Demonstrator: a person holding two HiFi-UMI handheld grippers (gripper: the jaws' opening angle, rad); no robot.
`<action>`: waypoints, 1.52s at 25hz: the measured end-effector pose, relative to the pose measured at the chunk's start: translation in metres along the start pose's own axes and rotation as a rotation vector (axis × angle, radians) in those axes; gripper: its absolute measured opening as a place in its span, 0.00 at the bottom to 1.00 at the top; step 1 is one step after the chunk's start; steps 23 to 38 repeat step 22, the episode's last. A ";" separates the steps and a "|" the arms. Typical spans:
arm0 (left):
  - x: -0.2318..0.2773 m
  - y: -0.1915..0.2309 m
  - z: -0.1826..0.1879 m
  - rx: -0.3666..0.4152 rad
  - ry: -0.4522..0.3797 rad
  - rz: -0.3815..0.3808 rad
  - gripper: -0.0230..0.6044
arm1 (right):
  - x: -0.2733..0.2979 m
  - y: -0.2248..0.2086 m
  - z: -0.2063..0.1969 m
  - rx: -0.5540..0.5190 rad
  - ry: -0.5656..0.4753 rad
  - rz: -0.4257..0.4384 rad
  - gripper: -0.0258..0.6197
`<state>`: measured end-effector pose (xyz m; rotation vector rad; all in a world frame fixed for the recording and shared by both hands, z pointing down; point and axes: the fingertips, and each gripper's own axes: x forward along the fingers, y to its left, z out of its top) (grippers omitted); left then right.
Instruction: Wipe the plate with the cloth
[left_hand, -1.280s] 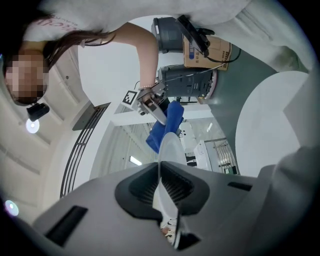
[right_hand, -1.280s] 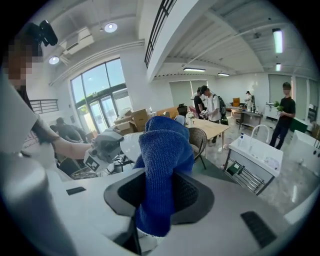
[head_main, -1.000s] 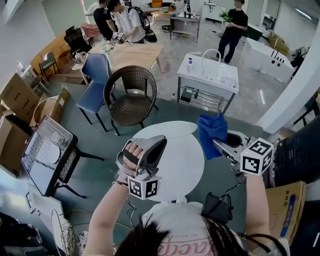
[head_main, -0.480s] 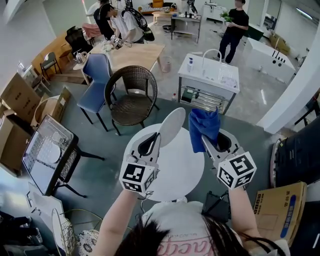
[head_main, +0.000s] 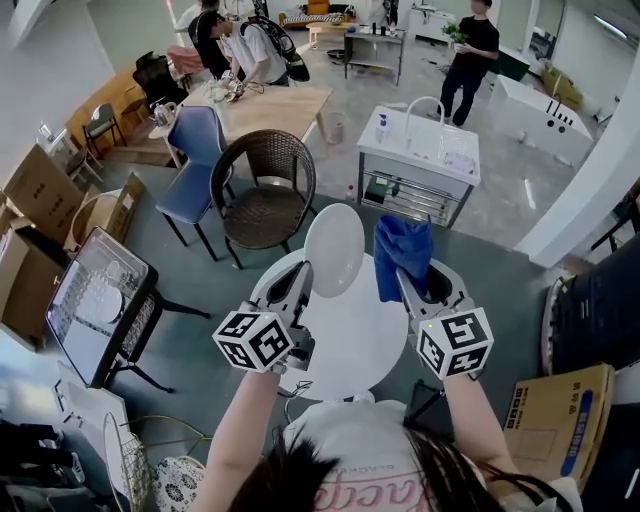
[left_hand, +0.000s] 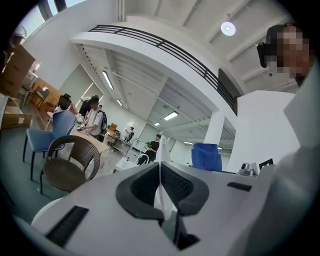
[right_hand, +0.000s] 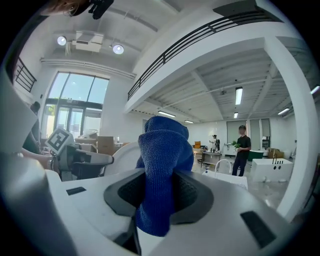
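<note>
In the head view my left gripper (head_main: 305, 277) is shut on the lower rim of a white plate (head_main: 334, 250), which it holds upright above the round white table (head_main: 350, 345). The left gripper view shows the plate (left_hand: 163, 200) edge-on, pinched between the jaws of that gripper (left_hand: 160, 189). My right gripper (head_main: 410, 282) is shut on a bunched blue cloth (head_main: 403, 252), which stands up out of the jaws just right of the plate with a small gap. In the right gripper view the cloth (right_hand: 162, 150) fills the jaws and the plate (right_hand: 125, 156) rises close behind it at the left.
A wicker chair (head_main: 262, 190) and a blue chair (head_main: 195, 160) stand beyond the table. A white sink cart (head_main: 418, 150) is at the back right. A screen on a stand (head_main: 95, 300) is at the left, a cardboard box (head_main: 560, 410) at the right. People stand far behind.
My left gripper rolled over, bringing the plate from lying low over the table to standing upright. The right gripper carried the cloth leftward, closer to the plate.
</note>
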<state>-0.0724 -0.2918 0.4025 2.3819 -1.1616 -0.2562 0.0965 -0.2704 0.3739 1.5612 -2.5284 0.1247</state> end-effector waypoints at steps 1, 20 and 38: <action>-0.002 0.001 0.001 -0.002 -0.007 0.007 0.06 | 0.000 -0.001 -0.002 0.001 0.003 -0.008 0.24; -0.023 0.007 0.017 -0.015 -0.090 0.066 0.06 | 0.000 0.008 -0.006 -0.001 0.008 -0.005 0.24; -0.023 0.005 0.019 -0.011 -0.094 0.063 0.06 | -0.001 0.009 -0.006 -0.002 0.008 -0.002 0.24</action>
